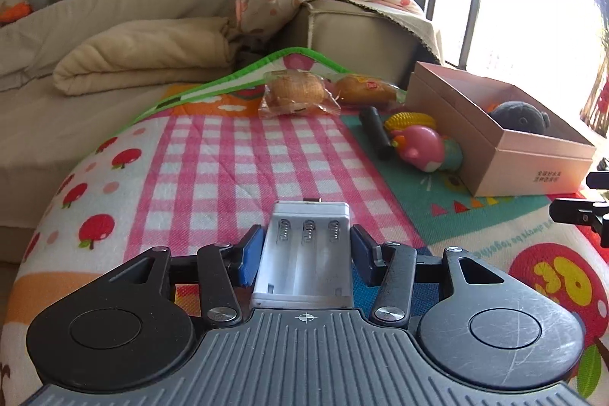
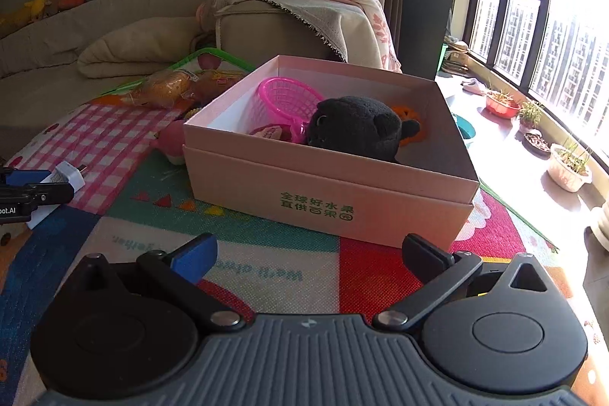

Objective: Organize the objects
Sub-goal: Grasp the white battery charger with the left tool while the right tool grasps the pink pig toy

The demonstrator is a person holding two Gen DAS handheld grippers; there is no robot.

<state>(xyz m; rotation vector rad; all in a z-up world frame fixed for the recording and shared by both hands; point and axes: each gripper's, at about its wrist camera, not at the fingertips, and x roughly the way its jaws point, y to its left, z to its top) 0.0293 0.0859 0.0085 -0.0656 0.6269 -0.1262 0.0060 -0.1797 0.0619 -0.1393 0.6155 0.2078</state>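
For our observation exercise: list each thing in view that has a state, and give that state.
Pink box: open, no lid.
Battery holder: empty, between the left gripper fingers.
Right gripper: open, holding nothing.
Black plush: in the box.
Bread packets: sealed, on the mat.

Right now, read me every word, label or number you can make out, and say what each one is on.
"全球好水果" over "直供百果园": green print on the pink box front wall.
"pot.AI": white letters, cut off at the frame edge, on the left tool.
"always be together": upside-down print on the play mat; only partly legible.
Label on the bread packet: too small to read.
Print on the box end wall in the left wrist view: too blurred.
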